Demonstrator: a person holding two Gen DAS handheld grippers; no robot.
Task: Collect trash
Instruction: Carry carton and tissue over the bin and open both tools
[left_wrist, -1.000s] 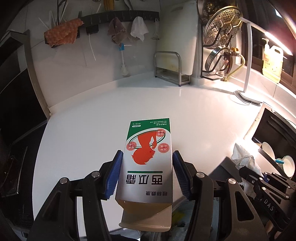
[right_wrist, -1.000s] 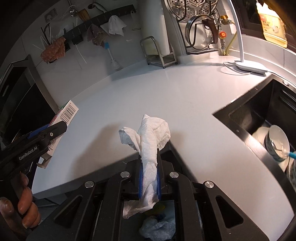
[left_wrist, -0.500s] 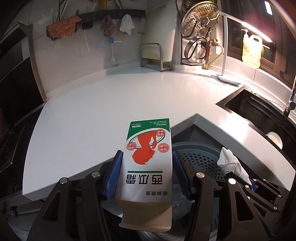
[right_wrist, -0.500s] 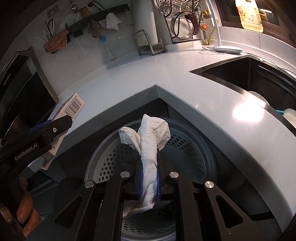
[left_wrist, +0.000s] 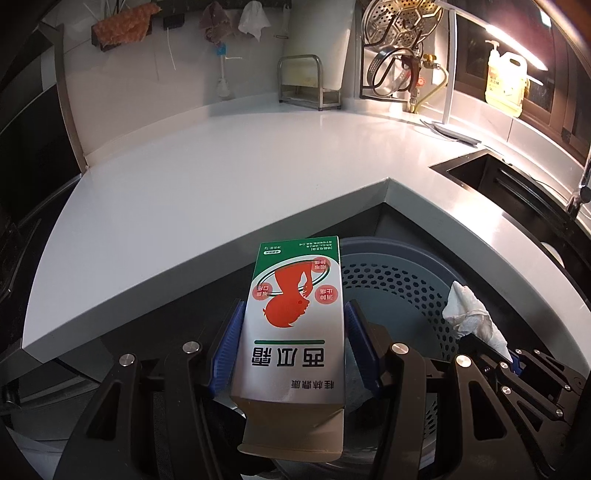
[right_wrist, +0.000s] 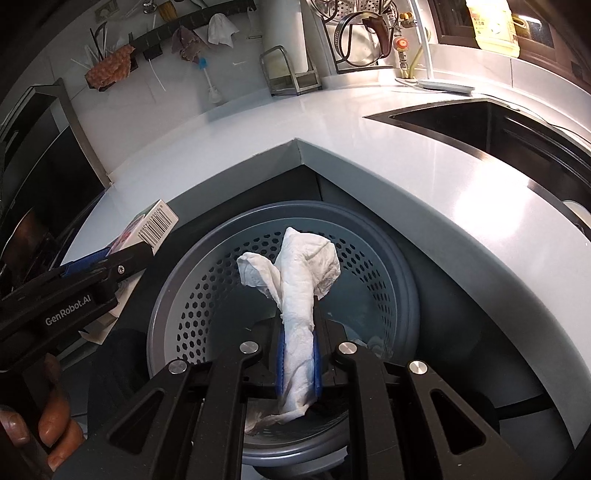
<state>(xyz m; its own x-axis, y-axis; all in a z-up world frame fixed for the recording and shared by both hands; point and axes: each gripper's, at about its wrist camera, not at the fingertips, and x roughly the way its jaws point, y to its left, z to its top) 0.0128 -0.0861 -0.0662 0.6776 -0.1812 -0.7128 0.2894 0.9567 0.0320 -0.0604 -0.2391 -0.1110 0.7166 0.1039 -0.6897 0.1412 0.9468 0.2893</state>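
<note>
Crumpled tissue (right_wrist: 295, 295) pinched tight in right gripper (right_wrist: 298, 360), above perforated grey bin (right_wrist: 399, 266). Carton (left_wrist: 295, 325) clamped between blue pads of left gripper (left_wrist: 293, 347), at bin's left rim, near white counter (left_wrist: 192, 192).

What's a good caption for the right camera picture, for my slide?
Right gripper holds a crumpled tissue over the gray bin; left gripper waits beside with a box.

The bin (right_wrist: 399, 258) mouth lies open below both grippers, hemmed at the back by the table (right_wrist: 424, 177) corner; the box (left_wrist: 295, 317) and tissue (right_wrist: 295, 288) hang above it.
</note>
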